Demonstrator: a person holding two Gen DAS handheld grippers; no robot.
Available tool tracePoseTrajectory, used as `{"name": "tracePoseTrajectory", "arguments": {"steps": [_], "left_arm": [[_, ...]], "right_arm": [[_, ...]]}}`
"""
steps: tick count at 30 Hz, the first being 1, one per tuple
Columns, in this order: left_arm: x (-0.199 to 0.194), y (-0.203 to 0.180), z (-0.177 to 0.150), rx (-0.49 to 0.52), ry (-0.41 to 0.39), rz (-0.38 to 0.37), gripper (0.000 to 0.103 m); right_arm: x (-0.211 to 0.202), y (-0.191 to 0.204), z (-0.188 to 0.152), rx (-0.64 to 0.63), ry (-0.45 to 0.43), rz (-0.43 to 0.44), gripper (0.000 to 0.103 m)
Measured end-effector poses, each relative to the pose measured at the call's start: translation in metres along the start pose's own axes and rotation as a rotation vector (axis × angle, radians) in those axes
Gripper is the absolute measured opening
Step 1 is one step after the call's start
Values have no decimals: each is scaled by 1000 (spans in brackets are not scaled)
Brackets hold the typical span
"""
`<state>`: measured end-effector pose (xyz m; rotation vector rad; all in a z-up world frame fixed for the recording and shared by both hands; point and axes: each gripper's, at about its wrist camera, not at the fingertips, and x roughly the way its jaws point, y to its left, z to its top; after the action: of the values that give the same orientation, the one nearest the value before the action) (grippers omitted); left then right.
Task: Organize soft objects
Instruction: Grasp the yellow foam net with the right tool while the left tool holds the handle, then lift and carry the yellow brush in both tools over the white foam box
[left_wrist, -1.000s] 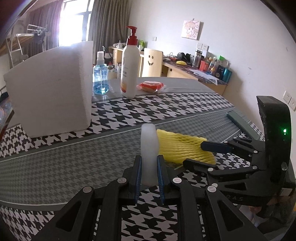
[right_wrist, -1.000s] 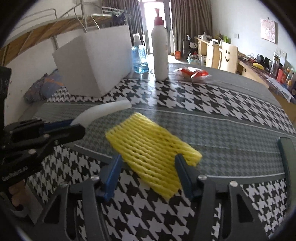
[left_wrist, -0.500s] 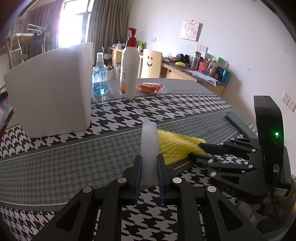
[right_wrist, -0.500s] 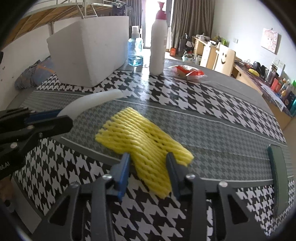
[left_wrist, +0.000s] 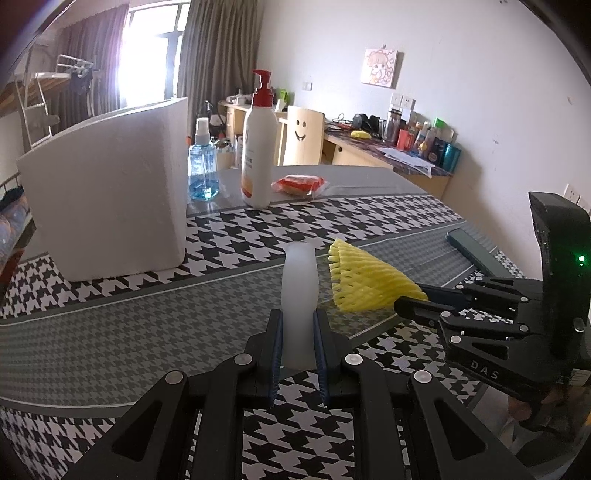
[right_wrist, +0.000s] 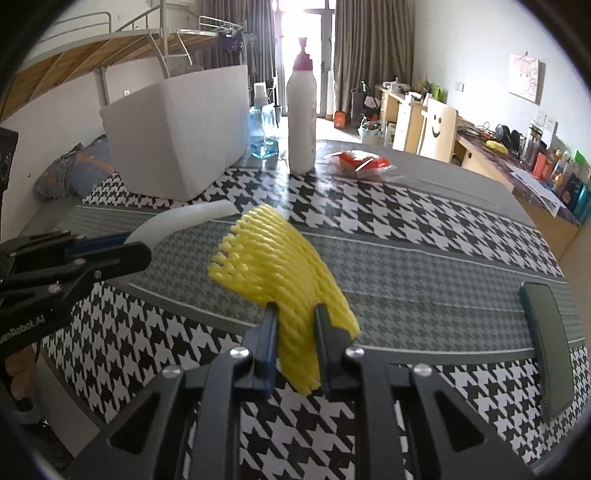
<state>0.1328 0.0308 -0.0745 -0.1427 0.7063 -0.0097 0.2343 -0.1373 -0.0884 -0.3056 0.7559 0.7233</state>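
Observation:
My left gripper (left_wrist: 298, 332) is shut on a white foam strip (left_wrist: 300, 291) that sticks out forward above the table; the strip also shows in the right wrist view (right_wrist: 184, 223). My right gripper (right_wrist: 295, 325) is shut on a yellow foam net sleeve (right_wrist: 280, 266) and holds it lifted off the table. In the left wrist view the sleeve (left_wrist: 362, 284) hangs just right of the strip, with the right gripper (left_wrist: 410, 301) at its end. A white foam box (left_wrist: 110, 192) stands at the back left; it also shows in the right wrist view (right_wrist: 177, 136).
A houndstooth cloth (right_wrist: 406, 221) covers the table. Behind stand a blue spray bottle (left_wrist: 202, 166), a white pump bottle (left_wrist: 258, 147) and a red packet (left_wrist: 299, 183). A dark phone (right_wrist: 550, 343) lies at the right edge. A desk and chair stand beyond.
My right gripper closed on the yellow sleeve and lifted it off the table, folding it upward. My left gripper kept hold of the white strip.

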Motion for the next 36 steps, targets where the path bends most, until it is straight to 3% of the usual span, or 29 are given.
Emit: {"name": "tracePoseTrajectory", "arguments": {"steps": [36], "left_arm": [[-29, -2, 12, 25, -81, 69, 17]], "right_arm": [[-31, 1, 13, 19, -105, 73, 22]]}}
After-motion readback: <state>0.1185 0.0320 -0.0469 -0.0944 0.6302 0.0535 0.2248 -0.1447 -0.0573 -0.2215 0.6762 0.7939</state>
